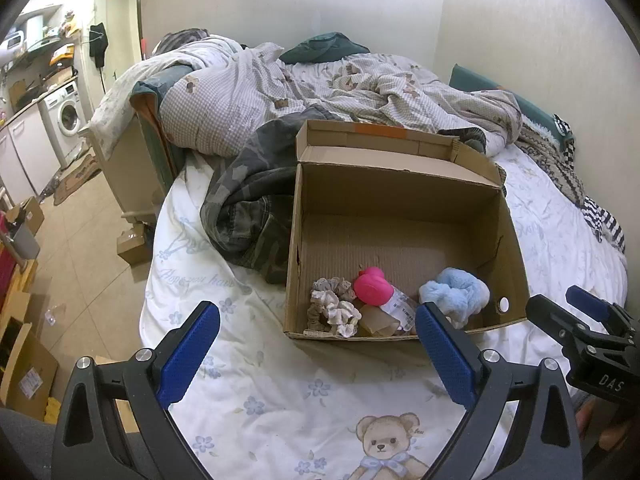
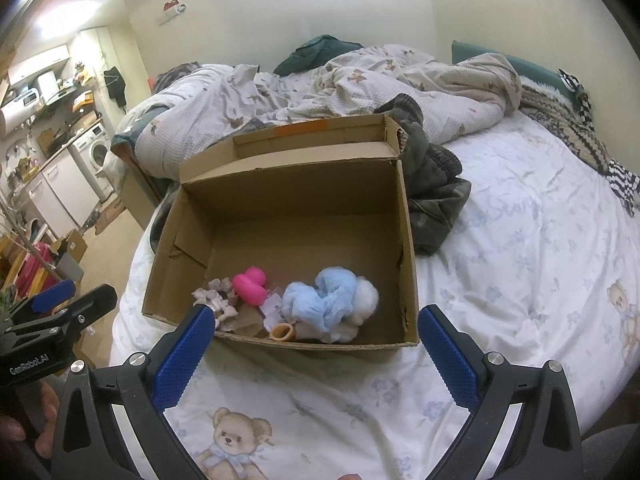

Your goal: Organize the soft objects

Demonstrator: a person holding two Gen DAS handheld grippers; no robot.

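Note:
An open cardboard box (image 1: 400,208) stands on the bed; it also shows in the right wrist view (image 2: 288,200). At its near end lie a fluffy light blue soft item (image 1: 460,292) (image 2: 324,300), a pink duck toy (image 1: 374,286) (image 2: 250,282), beige scrunchies (image 1: 334,308) (image 2: 218,300) and a small tan ring (image 2: 283,333). My left gripper (image 1: 318,344) is open and empty above the sheet, just short of the box's near wall. My right gripper (image 2: 316,344) is open and empty, also just short of the near wall.
A white bear-print sheet (image 1: 280,400) covers the bed. A camouflage garment (image 1: 248,208) lies left of the box, and a rumpled checked duvet (image 1: 320,88) lies behind it. Floor with cardboard boxes (image 1: 24,364) lies to the left.

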